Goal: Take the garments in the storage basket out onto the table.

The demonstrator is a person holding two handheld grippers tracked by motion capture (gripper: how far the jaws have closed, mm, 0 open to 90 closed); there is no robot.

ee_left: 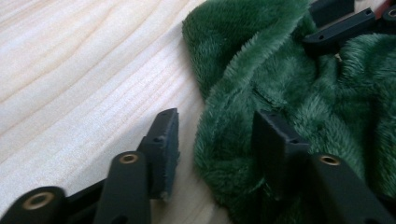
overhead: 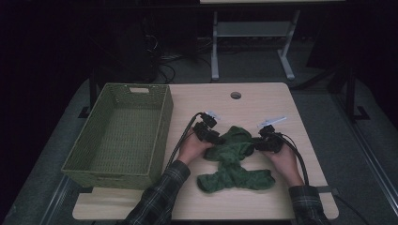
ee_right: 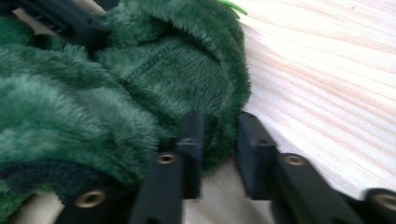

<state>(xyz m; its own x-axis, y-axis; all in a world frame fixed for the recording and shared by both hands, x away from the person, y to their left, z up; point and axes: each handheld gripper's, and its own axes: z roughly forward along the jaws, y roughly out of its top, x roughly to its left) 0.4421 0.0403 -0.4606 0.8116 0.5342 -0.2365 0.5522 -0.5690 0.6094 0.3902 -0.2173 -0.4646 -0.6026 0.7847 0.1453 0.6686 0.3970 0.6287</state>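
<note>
A fluffy dark green cloth lies bunched on the light wooden table, between my two hands. My left gripper is at the cloth's upper left edge. In the left gripper view its jaws stand apart around a fold of the cloth; one pad is sunk in the pile and the other is clear of it, over bare wood. My right gripper is at the cloth's upper right edge. In the right gripper view its jaws are close together and pinch the cloth's rim.
A green woven basket stands at the table's left side, its inside bare. A round cable hole sits near the far edge. Cables trail back from both grippers along my forearms. Beyond the table are a metal stand's legs and dark floor.
</note>
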